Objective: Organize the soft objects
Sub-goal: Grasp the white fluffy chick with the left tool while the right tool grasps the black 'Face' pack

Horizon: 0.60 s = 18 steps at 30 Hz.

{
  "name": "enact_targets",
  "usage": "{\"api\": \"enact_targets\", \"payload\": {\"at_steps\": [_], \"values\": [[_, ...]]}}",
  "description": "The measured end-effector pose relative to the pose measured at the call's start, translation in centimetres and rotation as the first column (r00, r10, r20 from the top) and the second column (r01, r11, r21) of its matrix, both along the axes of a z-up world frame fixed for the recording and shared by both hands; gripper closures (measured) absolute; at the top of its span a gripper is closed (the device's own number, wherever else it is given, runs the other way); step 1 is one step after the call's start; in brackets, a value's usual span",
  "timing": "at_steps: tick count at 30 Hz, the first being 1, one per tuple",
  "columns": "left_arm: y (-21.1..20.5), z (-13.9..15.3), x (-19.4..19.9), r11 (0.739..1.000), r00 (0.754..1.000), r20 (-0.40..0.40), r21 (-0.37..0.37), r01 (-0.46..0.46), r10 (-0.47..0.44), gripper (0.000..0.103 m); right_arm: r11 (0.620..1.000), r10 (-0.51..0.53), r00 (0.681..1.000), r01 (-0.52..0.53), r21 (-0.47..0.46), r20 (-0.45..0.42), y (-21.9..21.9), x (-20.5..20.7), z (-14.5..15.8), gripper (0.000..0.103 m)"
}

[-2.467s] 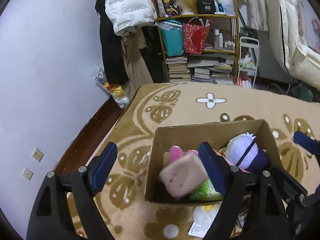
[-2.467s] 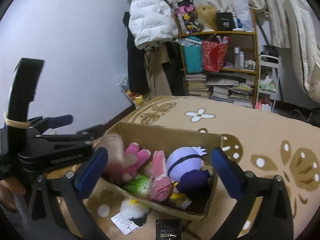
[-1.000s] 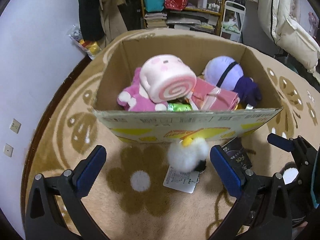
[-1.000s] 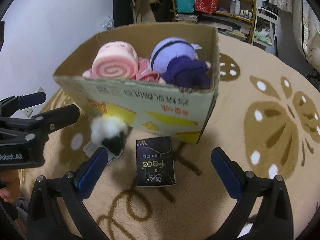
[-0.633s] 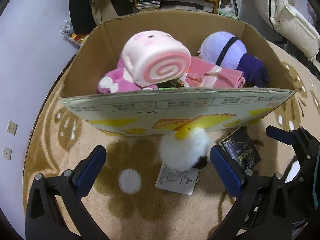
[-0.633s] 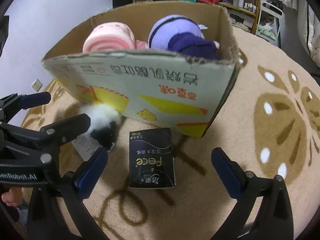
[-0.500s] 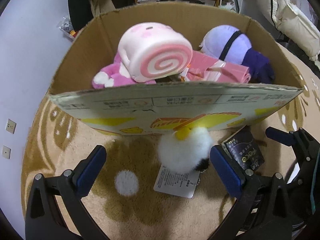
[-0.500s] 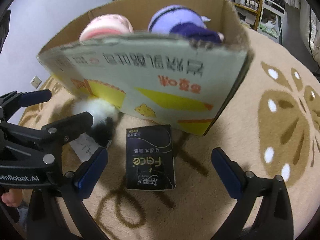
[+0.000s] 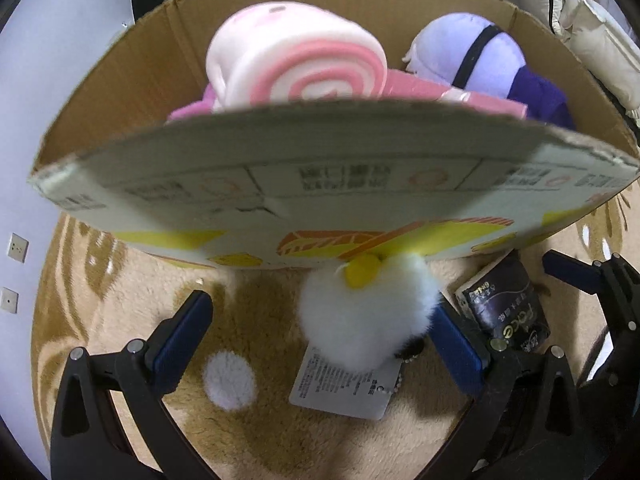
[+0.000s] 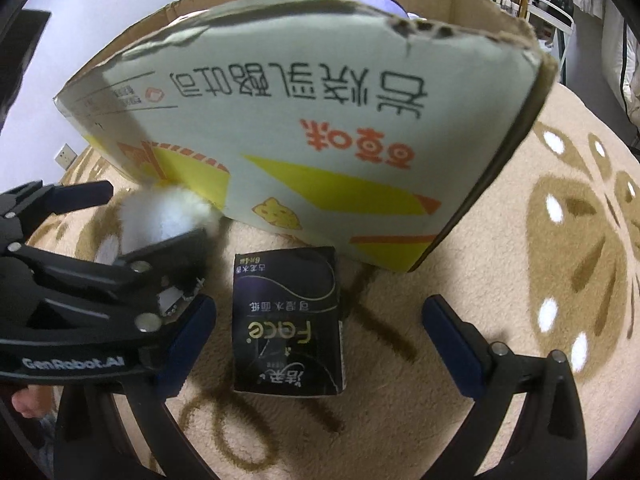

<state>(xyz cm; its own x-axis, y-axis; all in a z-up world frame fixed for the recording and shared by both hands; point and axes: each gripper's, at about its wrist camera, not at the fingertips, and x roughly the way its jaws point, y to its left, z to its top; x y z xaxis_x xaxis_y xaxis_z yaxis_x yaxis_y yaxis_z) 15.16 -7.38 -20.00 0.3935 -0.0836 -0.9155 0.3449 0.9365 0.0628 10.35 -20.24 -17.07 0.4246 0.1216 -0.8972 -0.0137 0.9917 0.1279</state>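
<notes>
The left claw (image 9: 320, 340) is spread wide and low over the carpet (image 9: 120, 288), its blue-padded fingers (image 9: 180, 332) standing to either side of a white fluffy plush (image 9: 364, 316) with a yellow tip; the right-hand pad is just beside the fluff, while the left-hand pad is well apart from it. The plush lies on the carpet against the front wall of the cardboard box (image 9: 340, 188), on top of its paper tag (image 9: 344, 384). The right claw (image 10: 320, 340) is also wide, holding nothing, with a black tissue pack (image 10: 288, 320) lying flat between its fingers, near the box's corner. Inside the box sit a pink swirl-roll plush (image 9: 296, 64) and a lilac and purple plush (image 9: 476, 56), side by side.
</notes>
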Motion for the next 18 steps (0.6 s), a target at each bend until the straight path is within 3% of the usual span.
{"api": "enact_targets", "payload": {"at_steps": [18], "values": [[-0.5,-1.6,0.8,1.000,1.000,0.016,0.021,-0.008,0.007,0.000,1.000,0.007,1.000,-0.007,-0.008,-0.013,0.7,0.5,-1.2,0.000]]}}
